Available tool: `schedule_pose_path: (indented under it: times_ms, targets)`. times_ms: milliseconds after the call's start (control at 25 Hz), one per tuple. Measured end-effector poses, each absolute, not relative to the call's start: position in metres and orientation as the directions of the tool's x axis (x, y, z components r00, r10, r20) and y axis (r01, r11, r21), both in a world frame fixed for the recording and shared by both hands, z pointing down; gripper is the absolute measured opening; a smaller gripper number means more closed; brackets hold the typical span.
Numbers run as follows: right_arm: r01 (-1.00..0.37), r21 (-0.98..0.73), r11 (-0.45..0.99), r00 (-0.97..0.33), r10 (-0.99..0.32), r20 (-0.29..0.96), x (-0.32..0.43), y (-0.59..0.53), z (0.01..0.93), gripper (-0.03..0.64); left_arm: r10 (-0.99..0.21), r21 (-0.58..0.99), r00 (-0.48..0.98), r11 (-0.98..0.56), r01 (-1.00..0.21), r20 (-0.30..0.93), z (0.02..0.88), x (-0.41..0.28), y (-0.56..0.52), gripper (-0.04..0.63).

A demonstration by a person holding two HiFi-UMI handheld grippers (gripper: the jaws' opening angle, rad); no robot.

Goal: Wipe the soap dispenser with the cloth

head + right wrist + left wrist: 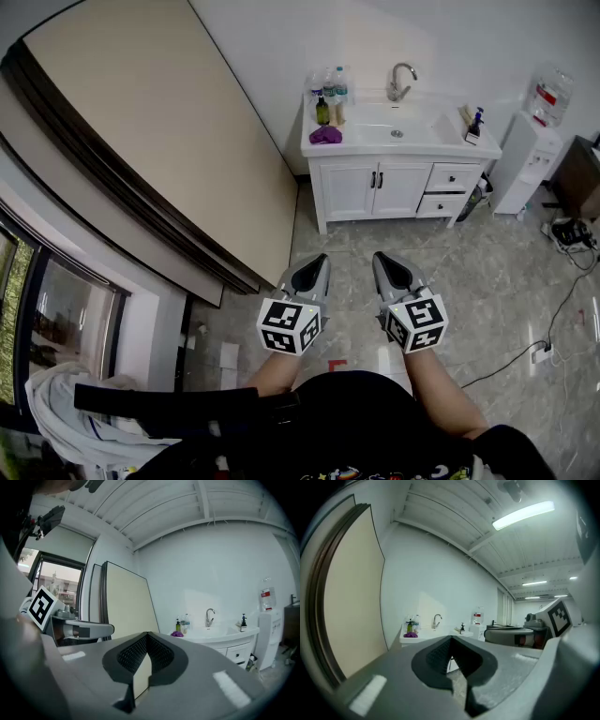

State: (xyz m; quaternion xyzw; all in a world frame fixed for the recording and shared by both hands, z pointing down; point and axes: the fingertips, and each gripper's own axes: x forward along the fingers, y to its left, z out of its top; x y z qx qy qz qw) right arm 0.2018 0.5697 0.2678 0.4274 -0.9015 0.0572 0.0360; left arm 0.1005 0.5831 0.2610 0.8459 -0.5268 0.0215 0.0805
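While the left gripper, jaws together and empty, faces the purple cloth and upright green soap dispenser just behind it, far ahead on the vanity, the right gripper, likewise closed on nothing, sits slightly farther off.

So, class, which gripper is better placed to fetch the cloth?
Left, probably: the purple cloth lies left on the counter, ahead of the left gripper. Both grippers are empty, far off.
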Motion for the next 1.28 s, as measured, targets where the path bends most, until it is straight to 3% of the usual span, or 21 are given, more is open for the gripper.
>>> schedule_pose_path:
  times_ms: [720, 1000, 1280]
  targets:
    - [-0.737, -0.113, 0.666, -0.676, -0.725, 0.131, 0.264, 0.474, 0.303, 0.025, -0.893, 0.163, 0.403, -0.375, -0.912, 0.199, 0.308, 0.168, 0.496, 0.002]
    - [-0.732, -0.133, 0.668, -0.681, -0.715, 0.155, 0.210, 0.349, 0.349, 0.025, -0.891, 0.158, 0.402, -0.375, -0.913, 0.211, 0.344, 0.115, 0.369, 0.002]
    - [-0.778, -0.114, 0.617, -0.627, -0.755, 0.191, 0.091, 0.133, 0.342, 0.026, -0.853, 0.130, 0.478, -0.460, -0.878, 0.211, 0.333, -0.001, 0.133, 0.002]
